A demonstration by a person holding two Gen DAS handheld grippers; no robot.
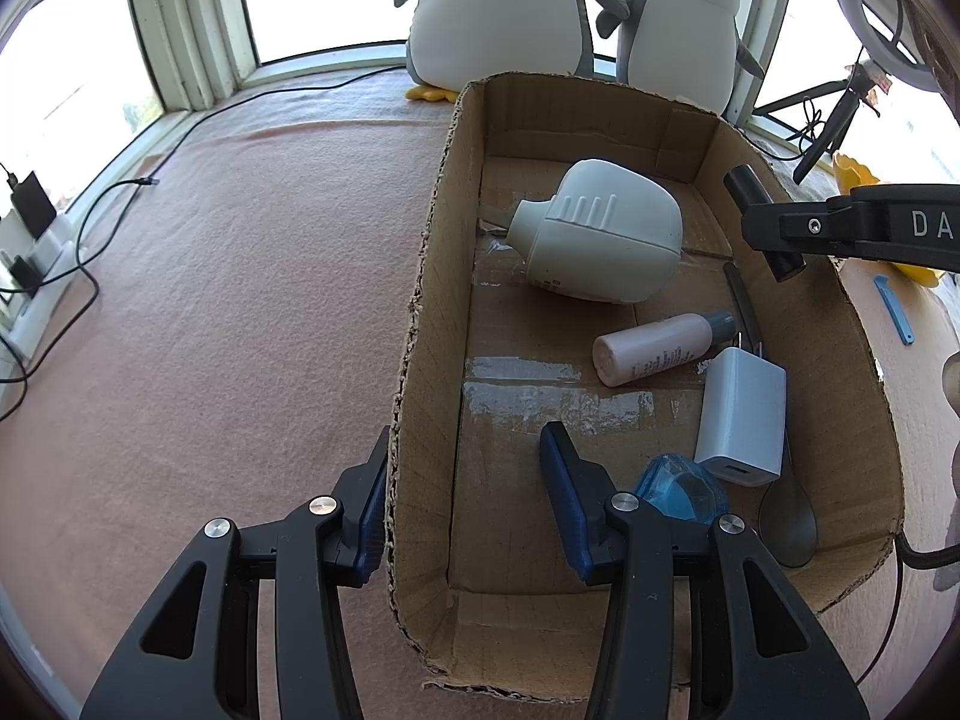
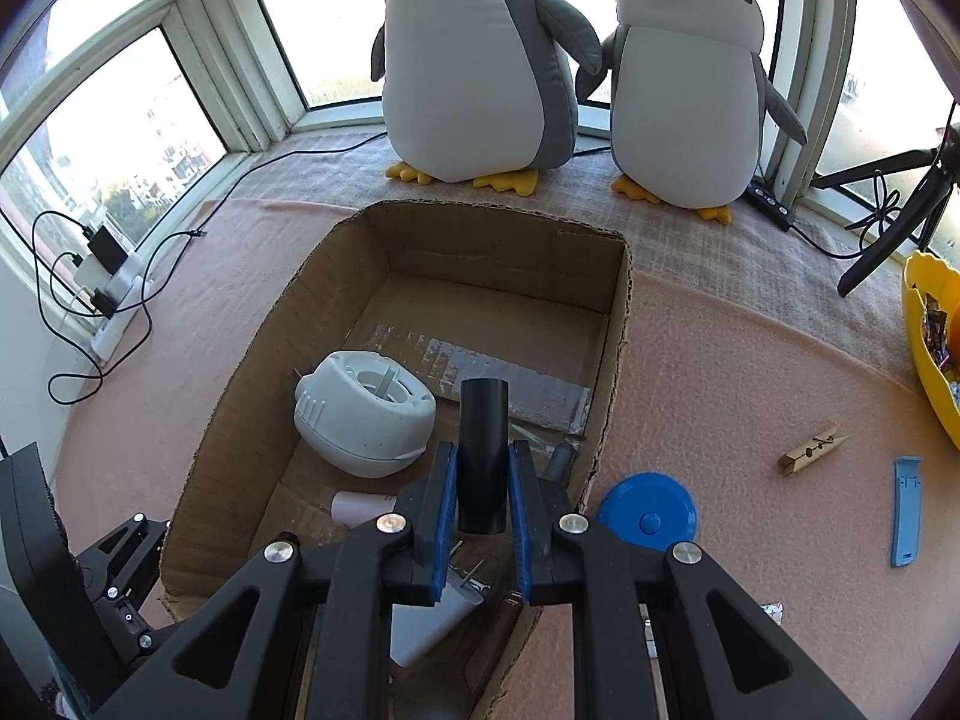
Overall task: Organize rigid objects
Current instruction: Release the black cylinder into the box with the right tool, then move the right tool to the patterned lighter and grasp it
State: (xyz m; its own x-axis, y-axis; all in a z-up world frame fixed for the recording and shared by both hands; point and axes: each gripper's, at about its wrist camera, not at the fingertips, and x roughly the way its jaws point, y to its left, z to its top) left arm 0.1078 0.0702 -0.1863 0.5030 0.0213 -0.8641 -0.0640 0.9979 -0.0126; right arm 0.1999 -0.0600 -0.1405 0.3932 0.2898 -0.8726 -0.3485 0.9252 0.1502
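An open cardboard box point(image 1: 420, 324) point(image 2: 618, 324) sits on the pink mat. In it lie a white dispenser point(image 1: 594, 234) point(image 2: 366, 414), a pink bottle point(image 1: 654, 348), a white charger point(image 1: 741, 420), a blue cap point(image 1: 681, 489) and a spoon point(image 1: 786, 525). My left gripper point(image 1: 465, 480) is open and straddles the box's left wall near its front. My right gripper point(image 2: 483, 480) is shut on a black tube point(image 2: 483, 450) point(image 1: 759, 213) and holds it above the box's right side.
Two plush penguins point(image 2: 480, 60) point(image 2: 690, 90) stand behind the box. On the mat to the right lie a blue round tape measure point(image 2: 651, 513), a wooden clothespin point(image 2: 813, 450), a blue clip point(image 2: 906, 510) and a yellow bowl point(image 2: 927, 330). Cables and a power strip point(image 2: 108, 294) lie far left.
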